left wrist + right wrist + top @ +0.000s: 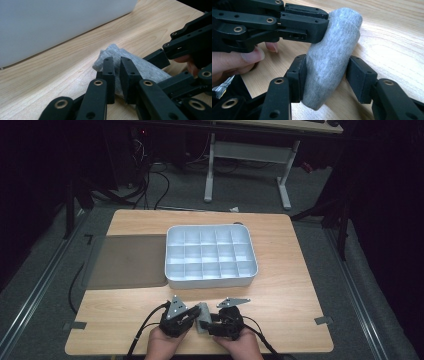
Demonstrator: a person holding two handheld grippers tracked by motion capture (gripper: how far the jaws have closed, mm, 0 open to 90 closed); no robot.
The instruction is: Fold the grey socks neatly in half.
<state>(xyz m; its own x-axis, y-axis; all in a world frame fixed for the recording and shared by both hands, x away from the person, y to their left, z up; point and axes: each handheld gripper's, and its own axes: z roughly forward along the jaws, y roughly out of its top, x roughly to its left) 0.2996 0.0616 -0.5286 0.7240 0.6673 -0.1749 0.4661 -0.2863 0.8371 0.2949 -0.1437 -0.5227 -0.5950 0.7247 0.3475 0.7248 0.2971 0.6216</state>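
A grey rolled cloth (202, 316) lies near the table's front edge, between my two grippers. My left gripper (192, 316) is shut on one end of it; in the left gripper view its jaws (117, 60) stand close together, pinching the fabric (145, 66). In the right gripper view the cloth (337, 42) stands between the wide jaws of my right gripper (327, 60). One pad touches it and the other stands a little apart. The left gripper (319, 20) clamps the cloth's far end there.
A white tray (210, 280) with several empty compartments stands mid-table, just beyond the grippers; its wall (50, 25) looms in the left gripper view. A grey mat (127, 261) lies to its left. The table's front edge is close behind the hands.
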